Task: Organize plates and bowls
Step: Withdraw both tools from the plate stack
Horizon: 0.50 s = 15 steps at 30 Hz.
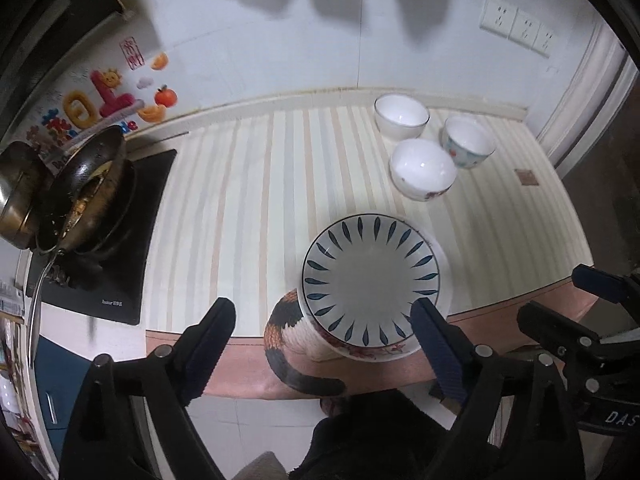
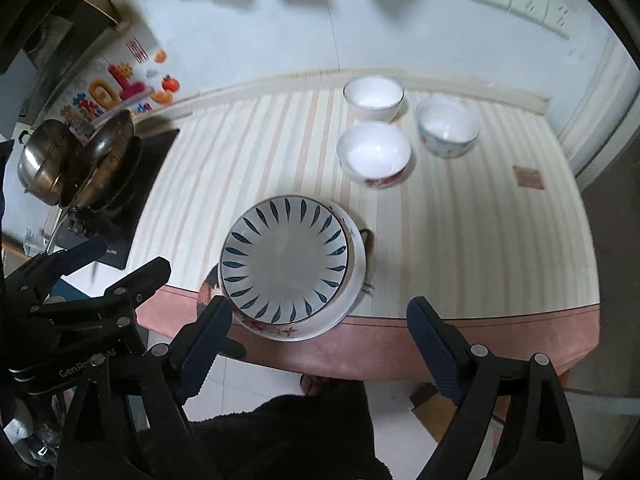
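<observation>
Fingers [image 1: 216, 320] of both grippers wide apart above stacked plates [image 1: 370, 280], empty.

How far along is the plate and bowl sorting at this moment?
Done: the leaf-pattern plate sits stacked on a floral-rimmed plate near the table's front edge. In hand: nothing; the left gripper and right gripper are both open and empty above the stack. Left: three bowls stand separately, unstacked, at the back of the striped table.

Striped tabletop [image 1: 248, 184], pale wall [image 1: 280, 48], sockets [image 1: 520, 24], perhaps tiled floor [image 1: 248, 420].
</observation>
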Tool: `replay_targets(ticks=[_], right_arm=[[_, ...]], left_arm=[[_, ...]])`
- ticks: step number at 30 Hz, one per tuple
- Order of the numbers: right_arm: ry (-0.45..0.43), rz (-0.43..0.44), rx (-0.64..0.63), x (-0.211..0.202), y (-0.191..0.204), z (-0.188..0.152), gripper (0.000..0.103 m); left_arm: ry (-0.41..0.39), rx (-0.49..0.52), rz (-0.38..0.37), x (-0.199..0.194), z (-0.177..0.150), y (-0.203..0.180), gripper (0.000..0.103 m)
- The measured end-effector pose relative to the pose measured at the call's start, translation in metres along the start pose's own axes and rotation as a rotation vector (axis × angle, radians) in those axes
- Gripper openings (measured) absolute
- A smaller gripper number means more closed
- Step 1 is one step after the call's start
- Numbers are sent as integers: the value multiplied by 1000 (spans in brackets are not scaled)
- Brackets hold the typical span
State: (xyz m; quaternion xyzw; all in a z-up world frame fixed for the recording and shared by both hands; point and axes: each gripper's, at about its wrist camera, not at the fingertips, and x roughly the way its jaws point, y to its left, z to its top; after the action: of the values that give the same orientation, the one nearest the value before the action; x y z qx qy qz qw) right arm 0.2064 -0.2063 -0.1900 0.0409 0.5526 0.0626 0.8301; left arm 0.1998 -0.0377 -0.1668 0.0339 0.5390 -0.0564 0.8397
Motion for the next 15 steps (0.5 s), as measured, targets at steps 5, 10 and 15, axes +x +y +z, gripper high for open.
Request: replay_targets(ticks=[5, 10, 15], right_arm=[[-61, -35, -7, -39, 12, -22, 94], [-98, -37, 5, -66, 17, -42, 95], [-106, -14, 16, -76, 19, -53, 95]], left_arm=[[-33, -15, -27, -25, -16, 2, 96], [-62, -23, -47, -43, -29, 1, 98], [-91, -19, -57, -49, -35, -2, 99]])
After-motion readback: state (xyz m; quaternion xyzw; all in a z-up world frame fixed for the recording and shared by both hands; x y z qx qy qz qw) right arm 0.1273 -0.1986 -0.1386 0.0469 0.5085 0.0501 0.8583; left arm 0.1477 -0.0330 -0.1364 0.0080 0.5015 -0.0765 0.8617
